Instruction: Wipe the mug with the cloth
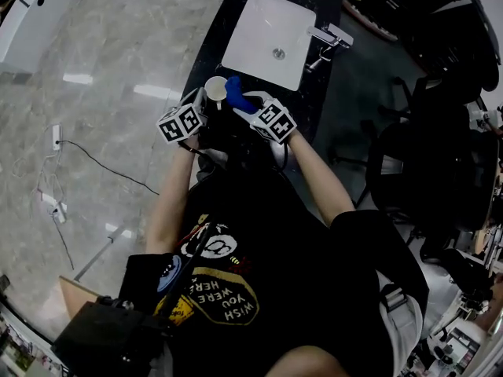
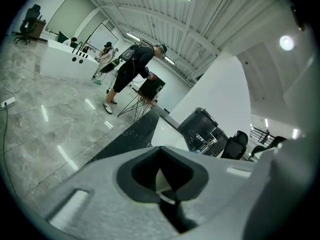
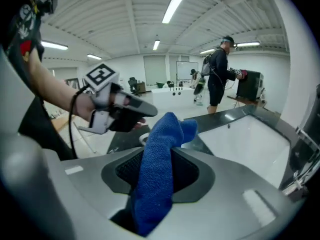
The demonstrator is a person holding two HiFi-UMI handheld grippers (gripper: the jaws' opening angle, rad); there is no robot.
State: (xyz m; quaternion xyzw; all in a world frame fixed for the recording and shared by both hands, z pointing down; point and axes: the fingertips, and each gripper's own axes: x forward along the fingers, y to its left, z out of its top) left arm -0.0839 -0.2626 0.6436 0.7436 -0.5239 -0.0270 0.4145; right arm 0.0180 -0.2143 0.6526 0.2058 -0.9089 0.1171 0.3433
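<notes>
Blue cloth [image 3: 165,134] clamped in right gripper [image 3: 157,170], just beside white mug [image 1: 215,90]; left gripper [image 2: 162,178] clamped on mug.

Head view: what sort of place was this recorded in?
Probably an open office or lab hall fitted with a mock washroom counter. A white sink with a faucet sits in a dark counter. Around it are a polished stone-look floor and office chairs.

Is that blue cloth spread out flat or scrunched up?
Scrunched up. The cloth is pinched into a narrow wad between the right hand-held gripper's jaws, its free end poking upward.
</notes>
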